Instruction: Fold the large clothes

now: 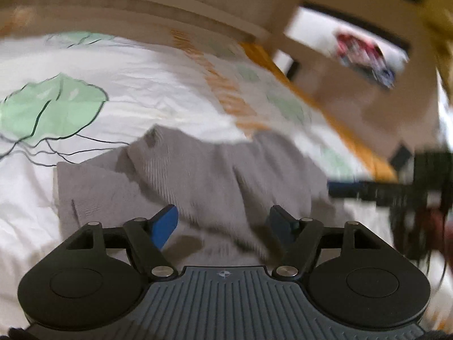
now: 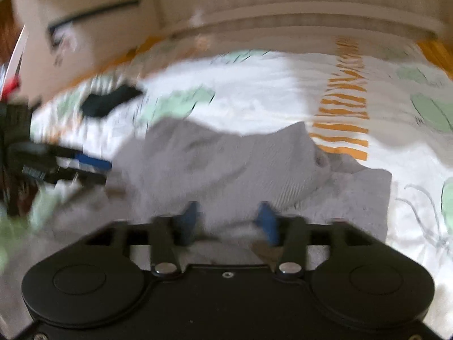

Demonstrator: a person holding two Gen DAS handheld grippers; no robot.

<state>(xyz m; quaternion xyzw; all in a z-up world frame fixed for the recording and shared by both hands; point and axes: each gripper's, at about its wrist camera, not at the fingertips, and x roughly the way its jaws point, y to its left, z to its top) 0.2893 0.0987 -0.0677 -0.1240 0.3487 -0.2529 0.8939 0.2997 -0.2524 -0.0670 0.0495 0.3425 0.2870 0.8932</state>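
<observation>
Where a white bedsheet with green leaf prints and orange stripes (image 1: 141, 90) covers the bed, lies a rumpled grey ribbed garment (image 1: 215, 170); hovering above, left gripper (image 1: 223, 226) and right gripper (image 2: 228, 221), jaws apart, holding nothing; beyond, a beige headboard (image 2: 297, 14).

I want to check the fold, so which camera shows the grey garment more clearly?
The left wrist view: the grey garment is sharper there, with its ribbed weave and folded-over layer on the bedsheet readable. The right wrist view shows the whole garment too, but smeared by motion blur.
</observation>
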